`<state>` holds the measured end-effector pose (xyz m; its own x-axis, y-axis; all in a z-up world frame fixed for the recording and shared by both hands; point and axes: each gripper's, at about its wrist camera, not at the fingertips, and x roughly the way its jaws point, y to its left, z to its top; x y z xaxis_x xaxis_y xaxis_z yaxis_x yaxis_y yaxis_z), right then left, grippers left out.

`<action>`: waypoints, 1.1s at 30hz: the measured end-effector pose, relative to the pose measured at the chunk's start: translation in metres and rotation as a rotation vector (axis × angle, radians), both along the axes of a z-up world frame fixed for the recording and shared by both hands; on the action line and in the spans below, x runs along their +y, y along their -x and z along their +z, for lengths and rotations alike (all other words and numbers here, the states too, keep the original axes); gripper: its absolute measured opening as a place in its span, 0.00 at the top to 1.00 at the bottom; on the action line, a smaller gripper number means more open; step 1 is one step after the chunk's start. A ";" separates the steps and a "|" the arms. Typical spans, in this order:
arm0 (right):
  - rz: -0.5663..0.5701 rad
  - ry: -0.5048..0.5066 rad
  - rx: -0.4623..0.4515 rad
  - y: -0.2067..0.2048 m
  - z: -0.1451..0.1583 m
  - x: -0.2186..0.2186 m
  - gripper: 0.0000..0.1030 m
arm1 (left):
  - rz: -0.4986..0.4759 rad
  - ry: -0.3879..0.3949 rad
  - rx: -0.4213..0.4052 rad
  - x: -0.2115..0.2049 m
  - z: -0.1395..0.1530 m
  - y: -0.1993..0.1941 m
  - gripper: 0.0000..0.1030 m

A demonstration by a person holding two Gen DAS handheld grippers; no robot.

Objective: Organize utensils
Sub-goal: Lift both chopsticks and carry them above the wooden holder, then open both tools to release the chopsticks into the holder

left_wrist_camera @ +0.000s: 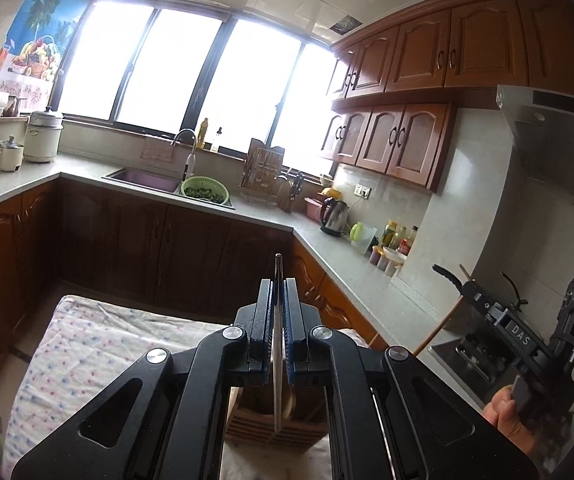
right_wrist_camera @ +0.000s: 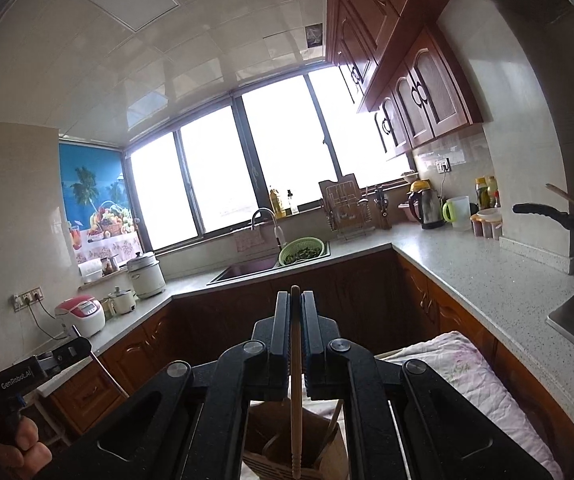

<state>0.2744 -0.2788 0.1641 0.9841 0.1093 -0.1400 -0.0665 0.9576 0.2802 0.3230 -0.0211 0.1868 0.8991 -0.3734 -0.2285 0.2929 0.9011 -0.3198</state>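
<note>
Two utensils are up off the table, one in each gripper. The left gripper [left_wrist_camera: 278, 292] is closed on a flat metal utensil [left_wrist_camera: 277, 360] seen edge-on; its long axis runs up and down, the top end poking just above the fingertips and the lower end hanging down into the wooden holder [left_wrist_camera: 275, 428] below. Whether it is a knife, a spatula or something else is hard to tell from that thin edge. The right gripper [right_wrist_camera: 295, 304] is clamped on a wooden chopstick [right_wrist_camera: 296, 400], also held near upright, its rounded top just clear of the fingertips and its grooved lower end pointing down at the holder [right_wrist_camera: 327, 456].

That wooden holder stands on a table covered with a flowered cloth [left_wrist_camera: 99, 344], directly beneath both grippers. In the right wrist view, at least one more thin wooden stick [right_wrist_camera: 333, 428] leans inside it against the right wall; the rest of its inside is dark.

Each camera catches the other tool at its edge: the right gripper with a hand [left_wrist_camera: 507, 412] on its grip in the left view, and the left one with a hand [right_wrist_camera: 27, 448] in the right view.

Behind, a green colander [left_wrist_camera: 205, 190] of greens sits at the sink [left_wrist_camera: 147, 180], and a kettle [left_wrist_camera: 335, 216] stands on the counter [left_wrist_camera: 347, 256].
</note>
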 end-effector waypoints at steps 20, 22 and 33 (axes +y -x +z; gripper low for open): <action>-0.023 -0.051 0.127 -0.065 -0.102 -0.006 0.95 | 0.061 -0.021 0.157 -0.030 -0.103 -0.084 0.96; -0.017 -0.060 0.149 -0.068 -0.108 -0.007 0.95 | 0.054 -0.026 0.184 -0.031 -0.110 -0.089 0.96; -0.016 -0.045 0.178 -0.071 -0.103 -0.009 0.95 | 0.042 -0.037 0.212 -0.034 -0.115 -0.093 0.95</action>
<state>0.3452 -0.2874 0.0610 0.9458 0.1038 -0.3076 0.0035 0.9443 0.3292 0.4163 -0.0554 0.0717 0.8441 -0.3243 -0.4269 0.1843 0.9233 -0.3370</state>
